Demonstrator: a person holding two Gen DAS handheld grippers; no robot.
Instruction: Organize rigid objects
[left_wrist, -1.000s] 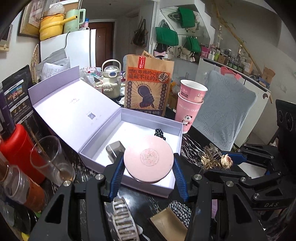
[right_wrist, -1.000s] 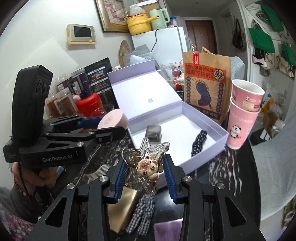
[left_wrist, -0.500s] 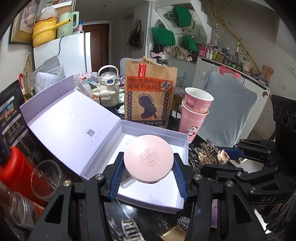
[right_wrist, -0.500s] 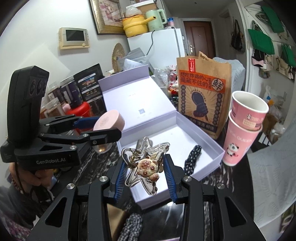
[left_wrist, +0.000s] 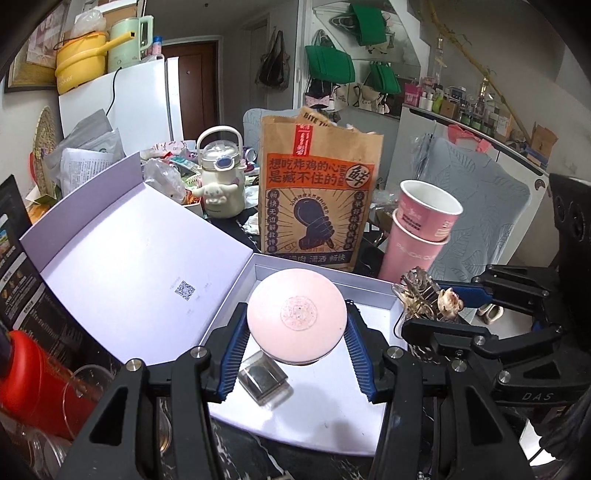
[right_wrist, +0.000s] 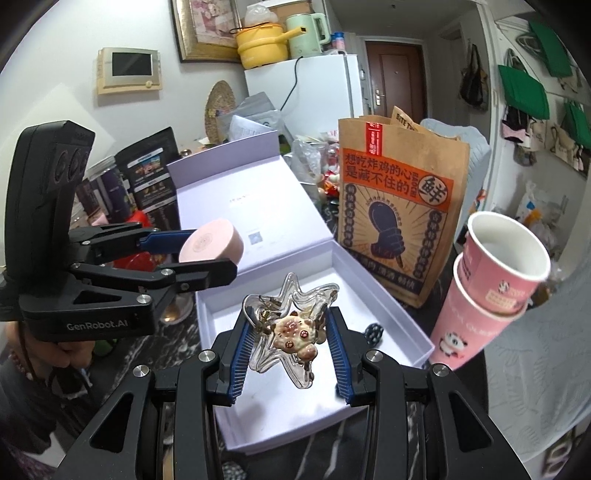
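The brown paper bag (left_wrist: 319, 192) at the centre of the left wrist view carried an orange band printed "想吃炸鸡的心是藏不住的" with a circled "鲜", and "BITE" showed on its folded top edge. The black left gripper (right_wrist: 207, 254) at the left of the right wrist view bore "GenRobot.AI" in grey on its body, while the black right gripper (left_wrist: 428, 306) at the lower right of the left wrist view read "DAS". A small QR code sat on the inside of the open lilac box lid (left_wrist: 147, 273), too small to read.
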